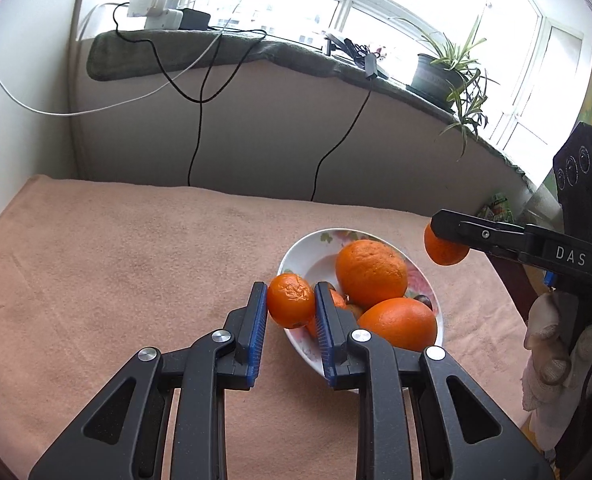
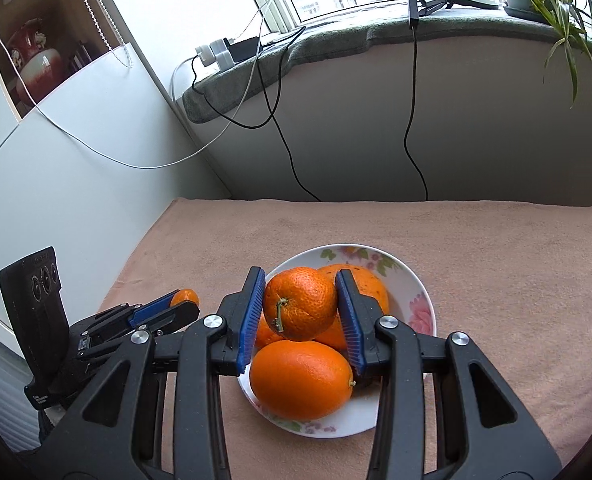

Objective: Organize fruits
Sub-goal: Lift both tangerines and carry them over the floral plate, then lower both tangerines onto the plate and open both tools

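Over the peach cloth (image 1: 115,264), both tongs (image 1: 290,300) (image 2: 300,304) tilt downward clamping mandarins.

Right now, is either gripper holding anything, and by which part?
Both are. The left gripper clamps a small wrinkled mandarin across its sides. The right gripper clamps a bigger mandarin across its sides, stem facing the camera.

Potted plant (image 1: 450,68) and chargers (image 1: 157,10) on the windowsill (image 1: 255,50); cables (image 1: 199,100) hang down; vase (image 2: 35,60) in a shelf.
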### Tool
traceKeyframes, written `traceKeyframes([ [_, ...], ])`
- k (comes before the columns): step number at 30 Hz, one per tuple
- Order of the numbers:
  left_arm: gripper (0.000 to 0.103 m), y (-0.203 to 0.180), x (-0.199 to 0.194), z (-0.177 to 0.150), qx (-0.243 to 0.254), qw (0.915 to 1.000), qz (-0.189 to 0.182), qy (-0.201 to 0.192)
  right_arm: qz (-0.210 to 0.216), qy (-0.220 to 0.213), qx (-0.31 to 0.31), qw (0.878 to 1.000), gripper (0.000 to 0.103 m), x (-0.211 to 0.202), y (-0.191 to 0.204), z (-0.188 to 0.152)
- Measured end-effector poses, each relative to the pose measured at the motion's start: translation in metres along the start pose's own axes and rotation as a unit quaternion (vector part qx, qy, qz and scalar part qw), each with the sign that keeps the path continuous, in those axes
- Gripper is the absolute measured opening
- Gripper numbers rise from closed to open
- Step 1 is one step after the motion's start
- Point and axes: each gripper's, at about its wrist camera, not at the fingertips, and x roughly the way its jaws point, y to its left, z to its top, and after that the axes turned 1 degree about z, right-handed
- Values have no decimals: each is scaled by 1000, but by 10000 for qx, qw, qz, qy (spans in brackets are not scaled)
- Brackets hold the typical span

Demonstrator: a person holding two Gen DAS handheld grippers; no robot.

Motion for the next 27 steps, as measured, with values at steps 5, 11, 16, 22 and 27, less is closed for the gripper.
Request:
traceKeyframes([
  [5,22,-8,8,4,63,10000,-46,18,-99,-6,43,9999,38,-8,-13,-10],
  [11,22,-19,17,8,182,9998,-64,60,-170,45,200,9996,38,-7,-30,-18],
  [16,22,-25,21,11,258,9996,-69,81,-191,101,238,9995,38,-4,-38,-22],
  [22,22,-31,28,14,315,9994,-68,119,-208,164,174,9995,38,2,-37,-25],
  [27,22,-37,31,13,385,9991,-108,152,-229,189,191,9994,38,5,-41,-26],
])
